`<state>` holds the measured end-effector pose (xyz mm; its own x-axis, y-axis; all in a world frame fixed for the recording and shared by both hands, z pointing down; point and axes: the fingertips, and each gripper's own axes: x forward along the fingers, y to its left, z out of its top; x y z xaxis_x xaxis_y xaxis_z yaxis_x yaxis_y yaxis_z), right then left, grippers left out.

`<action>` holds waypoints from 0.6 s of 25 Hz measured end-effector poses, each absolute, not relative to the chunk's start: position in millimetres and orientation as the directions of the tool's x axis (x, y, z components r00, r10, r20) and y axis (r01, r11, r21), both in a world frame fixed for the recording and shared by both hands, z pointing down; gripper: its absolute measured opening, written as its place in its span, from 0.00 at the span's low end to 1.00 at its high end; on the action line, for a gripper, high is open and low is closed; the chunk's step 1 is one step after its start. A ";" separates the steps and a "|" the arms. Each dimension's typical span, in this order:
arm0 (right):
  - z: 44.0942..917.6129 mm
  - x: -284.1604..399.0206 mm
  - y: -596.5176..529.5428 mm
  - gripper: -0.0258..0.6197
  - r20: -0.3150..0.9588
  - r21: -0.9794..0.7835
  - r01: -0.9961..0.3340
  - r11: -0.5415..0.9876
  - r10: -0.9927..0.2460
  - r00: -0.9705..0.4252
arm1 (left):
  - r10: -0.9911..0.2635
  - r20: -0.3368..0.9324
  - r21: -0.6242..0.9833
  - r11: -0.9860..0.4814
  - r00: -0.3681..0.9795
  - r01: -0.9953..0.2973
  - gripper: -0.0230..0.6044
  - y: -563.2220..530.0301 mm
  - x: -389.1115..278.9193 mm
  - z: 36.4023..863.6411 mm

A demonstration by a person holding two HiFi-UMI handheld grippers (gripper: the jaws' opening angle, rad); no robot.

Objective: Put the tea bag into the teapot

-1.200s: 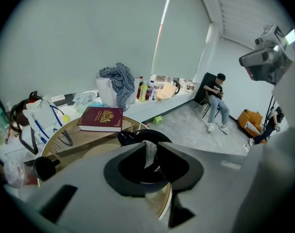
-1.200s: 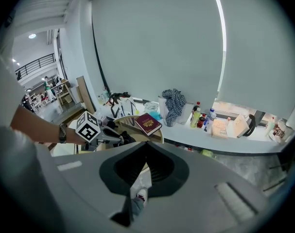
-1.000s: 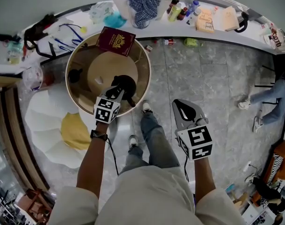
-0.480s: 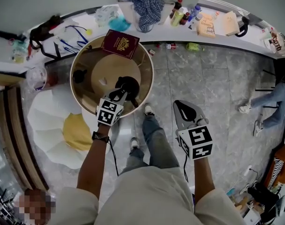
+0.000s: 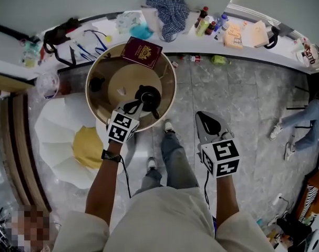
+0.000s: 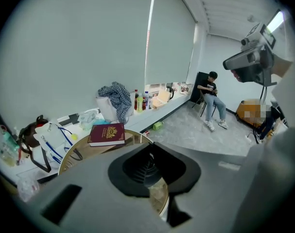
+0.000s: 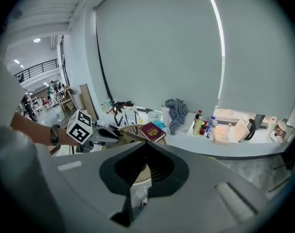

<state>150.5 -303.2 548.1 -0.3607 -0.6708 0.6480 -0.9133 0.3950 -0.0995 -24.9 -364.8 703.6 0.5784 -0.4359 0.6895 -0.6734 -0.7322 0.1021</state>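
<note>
Tongs | your left tongs (image 5: 135, 107) were together, empty, just beside the black teapot (image 5: 150, 95) on the round surface (image 5: 98, 109) | your right tongs (image 5: 204, 117) were together above the floor (image 5: 238, 98).

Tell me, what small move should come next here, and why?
Probably open the left gripper and ease it toward the tea bag, apparently the small white piece lying on the table beside the teapot: its jaws are together and empty.
</note>
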 end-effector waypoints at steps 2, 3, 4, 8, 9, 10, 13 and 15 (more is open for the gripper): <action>540.0 143.7 -302.4 0.05 0.632 -0.100 -0.910 0.403 -0.681 -0.371 | -0.453 0.675 0.091 -0.732 0.583 -0.675 0.08 -362.2 -26.6 688.0; 535.9 140.7 -301.5 0.05 0.625 -0.097 -0.907 0.410 -0.684 -0.376 | -0.463 0.666 0.086 -0.732 0.585 -0.676 0.07 -360.7 -26.4 679.9; 531.7 137.9 -300.2 0.05 0.618 -0.094 -0.904 0.417 -0.687 -0.381 | -0.473 0.656 0.080 -0.731 0.588 -0.677 0.07 -358.7 -25.9 671.8; 512.5 125.1 -292.6 0.05 0.589 -0.100 -0.896 0.433 -0.700 -0.404 | -0.491 0.623 0.048 -0.753 0.609 -0.656 0.04 -344.9 -26.4 640.3; 507.2 121.8 -291.0 0.05 0.580 -0.102 -0.894 0.435 -0.705 -0.409 | -0.492 0.619 0.035 -0.762 0.613 -0.647 0.04 -340.9 -27.2 633.5; 502.2 118.8 -289.4 0.05 0.572 -0.101 -0.893 0.439 -0.709 -0.413 | -0.494 0.615 0.022 -0.769 0.615 -0.639 0.04 -337.2 -28.2 626.8; 489.6 112.8 -283.7 0.05 0.555 -0.081 -0.887 0.454 -0.719 -0.419 | -0.509 0.596 0.001 -0.773 0.621 -0.634 0.04 -326.4 -30.6 604.3; 482.0 109.1 -278.2 0.05 0.544 -0.079 -0.886 0.458 -0.725 -0.423 | -0.523 0.577 -0.009 -0.772 0.627 -0.635 0.04 -318.6 -32.5 587.9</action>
<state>109.1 -278.2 482.0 -0.4233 -0.7246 0.5439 -0.8855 0.4578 -0.0792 -32.5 -318.6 587.9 0.6274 -0.5232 0.5768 -0.6353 -0.7722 -0.0094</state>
